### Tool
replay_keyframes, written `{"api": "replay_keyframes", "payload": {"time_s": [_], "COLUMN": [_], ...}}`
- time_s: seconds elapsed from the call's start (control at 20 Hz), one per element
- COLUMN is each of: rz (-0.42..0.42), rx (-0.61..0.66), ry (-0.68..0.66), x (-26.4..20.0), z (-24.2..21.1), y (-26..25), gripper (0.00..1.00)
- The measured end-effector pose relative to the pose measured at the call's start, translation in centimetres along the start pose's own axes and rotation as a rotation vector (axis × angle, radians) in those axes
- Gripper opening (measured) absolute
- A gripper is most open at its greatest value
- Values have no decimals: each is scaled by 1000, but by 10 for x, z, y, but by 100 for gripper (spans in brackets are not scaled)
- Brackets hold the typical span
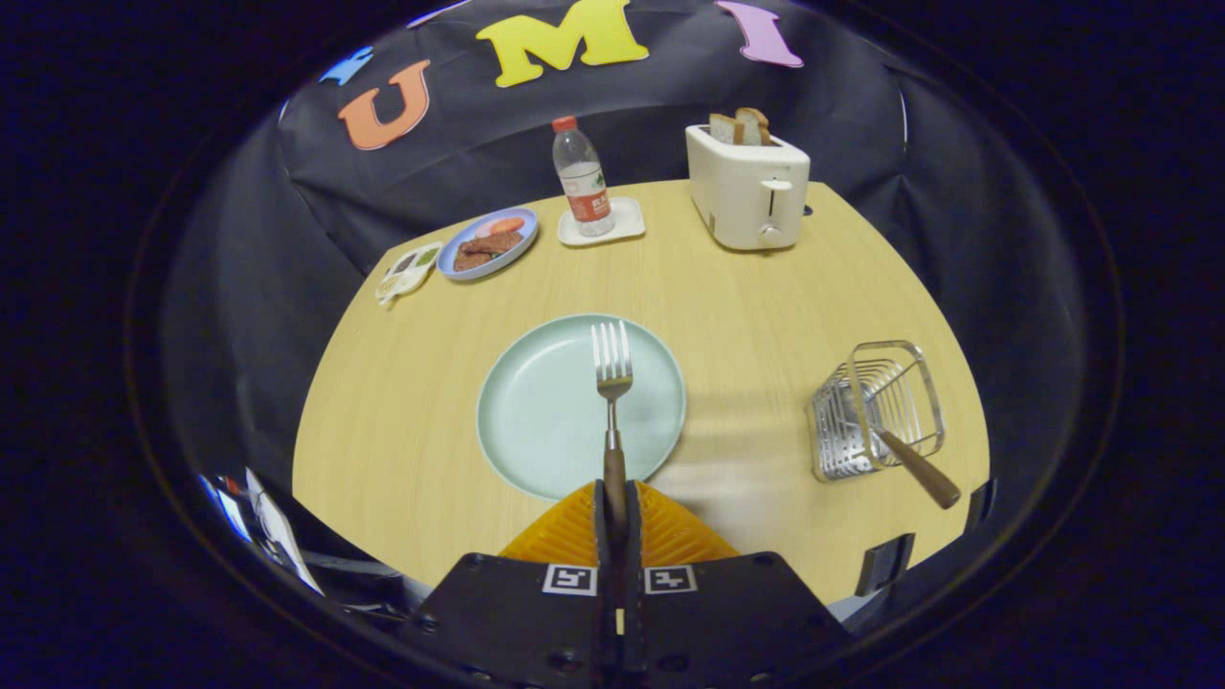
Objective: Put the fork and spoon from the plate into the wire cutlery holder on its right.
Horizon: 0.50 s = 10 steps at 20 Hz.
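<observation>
Clamping the fork (612, 383) by its handle, the gripper (613, 498) holds it above the plate (536, 411); bottle (585, 178) label seemingly unreadable.

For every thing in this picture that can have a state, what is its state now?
gripper: shut on the fork handle.
fork: held, tines over the plate.
plate: bare under the fork.
cutlery holder: upright, one wooden handle sticking out.
toaster: bread up.
bottle: capped, upright on a coaster.

Gripper (612, 507) body: black angular housing, two halves side by side
Markings: one square black-and-white tag on each half
Pads (565, 536): ribbed, wedge-shaped
Fasteners: dark screws along lower edge
</observation>
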<state>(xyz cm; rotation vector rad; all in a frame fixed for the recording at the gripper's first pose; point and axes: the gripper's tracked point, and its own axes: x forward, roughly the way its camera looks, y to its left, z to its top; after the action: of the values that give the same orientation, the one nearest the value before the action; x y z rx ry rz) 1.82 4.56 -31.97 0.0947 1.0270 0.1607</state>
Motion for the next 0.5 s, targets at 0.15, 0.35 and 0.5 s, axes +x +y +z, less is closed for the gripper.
{"api": "replay_keyframes", "payload": {"time_s": [0.15,0.35,0.5], "rz": [-7,-24,-52], "rx": [-10,-12,31], "ry": [-24,-46,-29], "x": [-26,-62,-83], "z": [10,24,28], "y": [-23,-58,-92], "gripper": [3,3,3]}}
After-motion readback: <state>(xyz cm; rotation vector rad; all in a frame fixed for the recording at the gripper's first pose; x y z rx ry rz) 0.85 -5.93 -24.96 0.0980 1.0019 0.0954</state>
